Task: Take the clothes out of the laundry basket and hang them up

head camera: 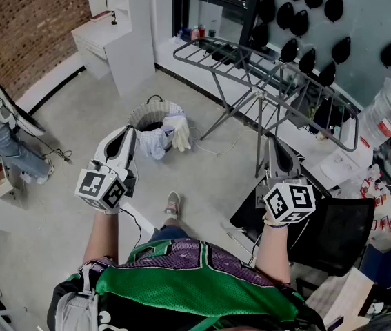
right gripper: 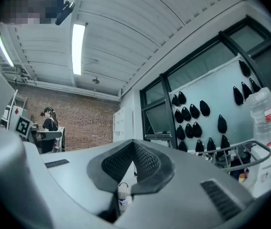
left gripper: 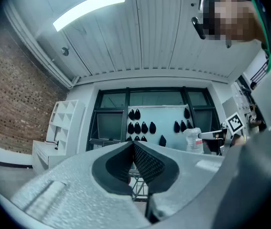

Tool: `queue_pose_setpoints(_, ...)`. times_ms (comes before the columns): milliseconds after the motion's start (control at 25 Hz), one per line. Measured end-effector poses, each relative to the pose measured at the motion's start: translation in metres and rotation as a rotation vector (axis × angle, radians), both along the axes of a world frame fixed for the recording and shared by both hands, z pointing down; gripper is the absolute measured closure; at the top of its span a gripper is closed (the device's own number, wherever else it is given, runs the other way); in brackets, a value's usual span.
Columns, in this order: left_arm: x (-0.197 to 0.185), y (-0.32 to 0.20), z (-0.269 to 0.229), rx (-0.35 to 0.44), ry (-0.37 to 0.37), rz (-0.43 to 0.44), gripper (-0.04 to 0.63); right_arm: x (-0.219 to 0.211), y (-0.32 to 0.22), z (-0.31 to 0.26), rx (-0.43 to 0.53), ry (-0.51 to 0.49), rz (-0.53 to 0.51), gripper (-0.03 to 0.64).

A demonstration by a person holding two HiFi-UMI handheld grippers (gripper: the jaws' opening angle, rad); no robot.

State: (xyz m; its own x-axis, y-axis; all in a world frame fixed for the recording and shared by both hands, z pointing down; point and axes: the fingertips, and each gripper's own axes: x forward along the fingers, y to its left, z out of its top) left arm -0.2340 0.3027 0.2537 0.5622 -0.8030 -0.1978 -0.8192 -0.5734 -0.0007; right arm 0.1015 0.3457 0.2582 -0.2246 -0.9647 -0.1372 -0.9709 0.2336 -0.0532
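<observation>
Grey floor [head camera: 78,116], laundry basket [head camera: 155,106] just beyond closed left tongs [head camera: 131,132]

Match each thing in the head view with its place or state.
Things:
1. round grey laundry basket
2. grey metal drying rack
3. tall white shelf unit
4. left gripper

Places or states:
A. jaws shut on nothing
B. beside the brick wall
C. clothes spilling over its rim
D. unfolded, nothing hung on it

Pairs: 1-C, 2-D, 3-B, 4-A
</observation>
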Motion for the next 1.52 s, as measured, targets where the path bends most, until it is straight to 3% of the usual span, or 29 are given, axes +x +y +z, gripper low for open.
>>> queue_pose_setpoints(560,-0.001,0.016,0.0,-0.008,-0.016,-0.02,0.578,-0.004,0.011,0.002,0.007,-0.007,-0.011,0.618)
queue_pose_setpoints(1000,-0.02,0.0,0.004,-0.044,-0.03,-0.047,0.578,-0.032,-0.014,0.007,-0.026,-0.048,-0.089,0.618)
queue_pose_setpoints(1200,-0.027,-0.03,0.007,-0.053,-0.025,-0.042,0.578,-0.046,-0.04,0.0,-0.007,-0.027,-0.114,0.617)
queue_pose_setpoints(1520,-0.042,-0.113,0.003,-0.032,-0.024,-0.024,0.578,-0.055,-0.122,-0.011,0.009,-0.023,-0.056,0.617)
